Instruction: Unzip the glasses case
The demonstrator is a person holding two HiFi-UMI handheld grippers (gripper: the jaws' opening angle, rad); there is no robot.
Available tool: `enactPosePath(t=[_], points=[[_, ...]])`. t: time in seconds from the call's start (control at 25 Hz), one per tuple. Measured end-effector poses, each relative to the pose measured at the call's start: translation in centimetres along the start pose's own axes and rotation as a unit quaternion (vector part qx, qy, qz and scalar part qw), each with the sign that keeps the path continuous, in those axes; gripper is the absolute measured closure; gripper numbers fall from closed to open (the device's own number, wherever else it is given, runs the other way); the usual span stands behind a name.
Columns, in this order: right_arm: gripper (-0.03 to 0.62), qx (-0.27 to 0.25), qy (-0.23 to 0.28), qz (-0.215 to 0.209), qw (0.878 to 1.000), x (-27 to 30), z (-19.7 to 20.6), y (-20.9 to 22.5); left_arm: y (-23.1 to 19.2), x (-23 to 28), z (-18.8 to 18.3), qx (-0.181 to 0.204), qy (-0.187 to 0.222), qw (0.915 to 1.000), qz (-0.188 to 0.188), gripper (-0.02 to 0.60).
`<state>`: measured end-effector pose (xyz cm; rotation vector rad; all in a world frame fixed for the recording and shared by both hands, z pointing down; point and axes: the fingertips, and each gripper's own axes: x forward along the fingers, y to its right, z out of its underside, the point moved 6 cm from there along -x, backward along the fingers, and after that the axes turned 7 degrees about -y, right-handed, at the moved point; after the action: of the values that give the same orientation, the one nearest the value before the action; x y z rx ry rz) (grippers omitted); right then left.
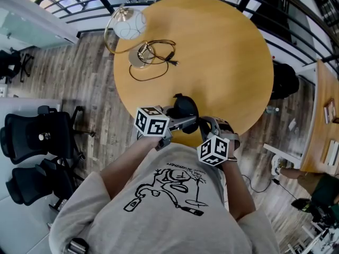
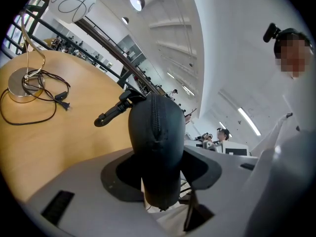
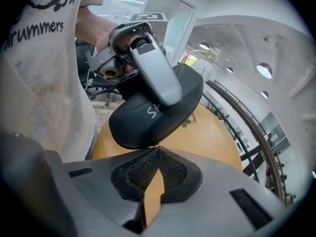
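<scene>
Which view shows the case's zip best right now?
Left gripper view: the zip runs down the case facing the lens. Right gripper view shows only the case's side; head view, just a dark lump.

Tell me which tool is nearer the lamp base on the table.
Left. The left tool grips the glasses case on the side toward the lamp base; the right tool sits on the case's other side, farther from the base.
</scene>
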<state>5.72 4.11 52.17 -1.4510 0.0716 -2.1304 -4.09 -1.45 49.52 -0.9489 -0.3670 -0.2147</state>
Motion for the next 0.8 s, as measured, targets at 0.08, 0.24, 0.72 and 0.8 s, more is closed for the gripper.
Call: enactPosePath(t=[0.08,0.24,0.72,0.8], points=[[0.572,-0.004,0.000,0.003,1.000,0.0,-0.1,0.1,0.1,0.0,0.1,0.004,-0.004,1.0000,-0.001,0.367],[0.572,-0.010,0.001,0.011,1.000,-0.1,-0.2,0.2,0.3,0.1,0.4,0.015,-0.011,0.9998,-0.002,0.365],[0.572,-0.027,0.004,0.027,0.999,-0.5,-0.8,0.9,0.7,0.5,1.2,0.034,-0.042,0.9985,0.003,0.365],[0.572,-0.029,0.005,0.028,0.999,-0.4,-0.9,1.0,0.6,0.6,1.4,0.039,-0.049,0.9980,0.001,0.365]])
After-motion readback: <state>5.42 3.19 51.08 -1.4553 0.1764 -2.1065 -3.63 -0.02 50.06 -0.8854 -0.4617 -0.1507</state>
